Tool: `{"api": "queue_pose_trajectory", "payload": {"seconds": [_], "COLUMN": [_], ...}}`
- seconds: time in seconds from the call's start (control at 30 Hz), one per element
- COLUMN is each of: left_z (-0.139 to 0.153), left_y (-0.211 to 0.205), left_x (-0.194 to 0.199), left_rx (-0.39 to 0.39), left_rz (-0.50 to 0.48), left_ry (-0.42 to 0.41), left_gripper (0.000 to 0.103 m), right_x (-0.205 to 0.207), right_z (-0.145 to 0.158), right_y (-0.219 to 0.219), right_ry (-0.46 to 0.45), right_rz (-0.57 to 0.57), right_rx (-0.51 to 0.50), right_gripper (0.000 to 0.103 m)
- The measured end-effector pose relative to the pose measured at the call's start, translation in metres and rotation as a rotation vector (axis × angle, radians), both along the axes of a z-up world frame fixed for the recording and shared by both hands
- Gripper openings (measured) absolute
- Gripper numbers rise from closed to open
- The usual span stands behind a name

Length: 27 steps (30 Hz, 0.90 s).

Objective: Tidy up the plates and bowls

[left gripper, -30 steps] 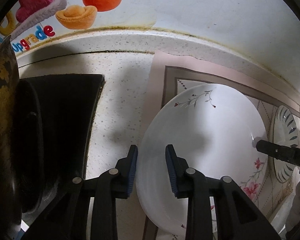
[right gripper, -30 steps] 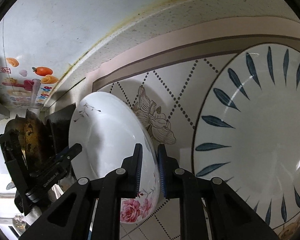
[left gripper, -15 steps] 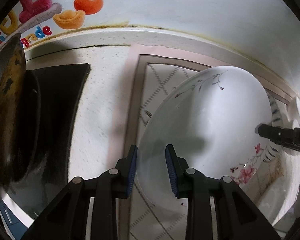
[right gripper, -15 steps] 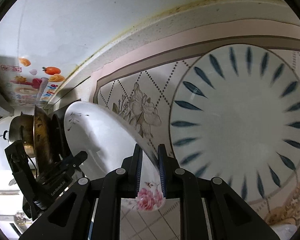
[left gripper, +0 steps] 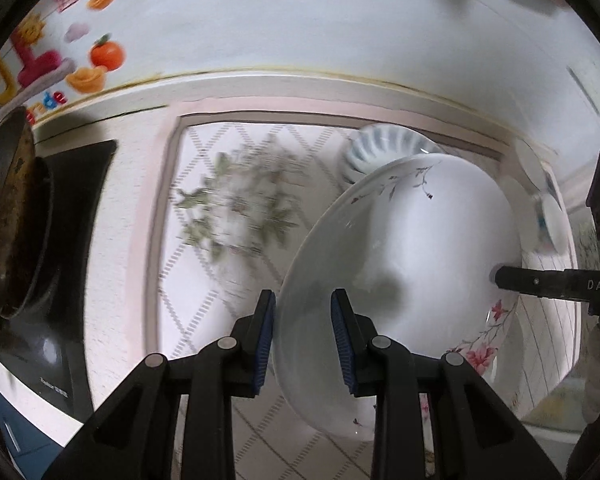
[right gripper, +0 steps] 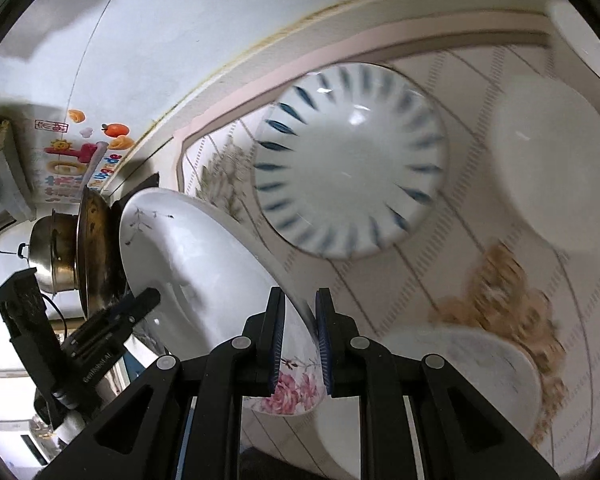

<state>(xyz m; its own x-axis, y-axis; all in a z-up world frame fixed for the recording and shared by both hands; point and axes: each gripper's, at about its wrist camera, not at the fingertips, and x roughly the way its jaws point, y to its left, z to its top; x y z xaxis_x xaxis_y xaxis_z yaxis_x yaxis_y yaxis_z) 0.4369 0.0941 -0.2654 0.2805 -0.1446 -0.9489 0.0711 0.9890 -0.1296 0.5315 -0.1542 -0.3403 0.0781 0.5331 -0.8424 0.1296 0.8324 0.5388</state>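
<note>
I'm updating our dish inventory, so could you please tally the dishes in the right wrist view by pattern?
Pink-flowered plate: 1
Blue-striped bowl: 1
Mostly white dishes: 2, a plain bowl and a blurred near dish
Total: 4

left wrist: looks forward along left claw [left gripper: 303, 334], close, down over counter [left gripper: 128, 280] toward wall | right wrist: looks along right claw [right gripper: 300, 344], close, leftward over counter [right gripper: 440, 280] | shared: floral plate [left gripper: 400, 256] [right gripper: 204, 272], blue-striped bowl [left gripper: 380, 152] [right gripper: 352, 160], each other's claw
</note>
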Motion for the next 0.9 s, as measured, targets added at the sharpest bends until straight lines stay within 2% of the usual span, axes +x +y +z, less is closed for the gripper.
{"api": "queue_pose_trajectory", "payload": {"seconds": [0.2, 0.47, 0.7, 0.9], "left_z": [-0.003, -0.018, -0.04, -0.051], "left_y": [-0.052, -0.112, -0.133, -0.139], "left_x": [-0.027, -0.054, -0.058, -0.056], "left_rx": [-0.01, 0.011, 0.049, 0.088], "left_rz": [-0.063, -0.137, -0.17, -0.186], "left_ry": [0.015, 0.049, 0.087, 0.105], "left_gripper": [0.026, 0.026, 0.026, 0.026], "right_x": [-0.057, -0.107, -0.129, -0.131], "right_z": [0.002, -0.019, -0.046, -0.061], "right_y": [-0.062, -0.127, -0.159, -0.166], "right_ry": [0.031, 0.088, 0.129, 0.139], "right_rz": [-0.024, -0.07, -0.096, -0.108], "right_rx": [-0.012, -0.034, -0.034, -0.03], "right_gripper": [0.017, 0.017, 0.017, 0.017]}}
